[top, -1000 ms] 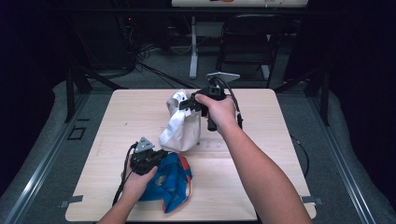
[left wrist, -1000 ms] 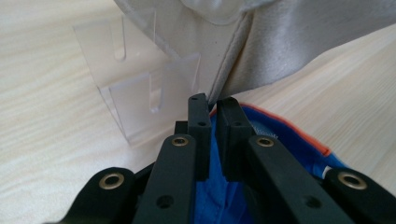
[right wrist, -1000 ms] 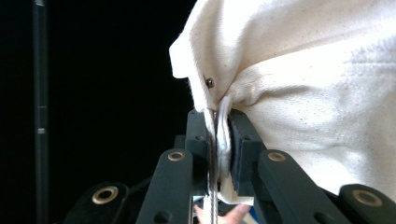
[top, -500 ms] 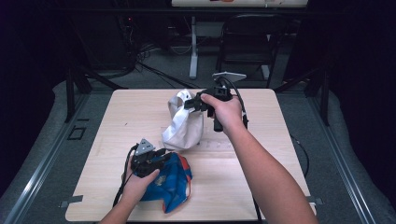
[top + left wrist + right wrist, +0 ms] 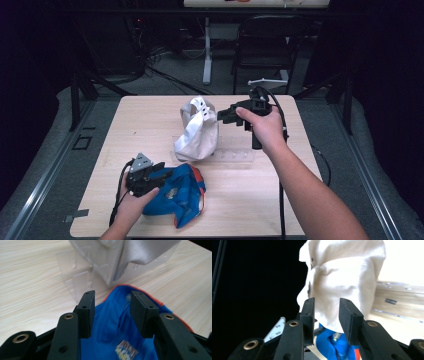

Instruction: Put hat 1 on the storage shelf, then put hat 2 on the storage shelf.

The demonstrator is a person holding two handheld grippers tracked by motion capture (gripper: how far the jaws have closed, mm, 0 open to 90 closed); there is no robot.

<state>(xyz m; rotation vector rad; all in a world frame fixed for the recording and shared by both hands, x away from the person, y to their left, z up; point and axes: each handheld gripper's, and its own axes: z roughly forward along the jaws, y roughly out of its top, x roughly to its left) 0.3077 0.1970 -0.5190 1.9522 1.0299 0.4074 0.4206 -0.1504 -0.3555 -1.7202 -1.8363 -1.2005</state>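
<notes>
A blue cloth (image 5: 182,192) with an orange edge and a printed logo lies crumpled near the table's front. My left gripper (image 5: 162,172) sits at its left end. Its jaws have just been opening and stand apart over the blue cloth (image 5: 112,325) without pressing it. A white cloth piece (image 5: 197,132) with a strap of small holes stands heaped at the table's middle. My right gripper (image 5: 223,116) hovers just right of its top. Its jaws have also just been opening, and the white cloth (image 5: 342,282) is ahead of my right gripper (image 5: 325,307), not between the pads.
A clear plastic tray (image 5: 235,156) lies flat on the wooden table (image 5: 150,115) beside and under the white cloth, and its clear plastic (image 5: 77,277) shows near the left gripper too. A dark chair (image 5: 265,45) and cables stand on the floor beyond the far edge.
The right gripper has let go of the white cloth's top and drawn away to the right with its jaws apart. The left gripper's jaws have spread over the blue cloth.
</notes>
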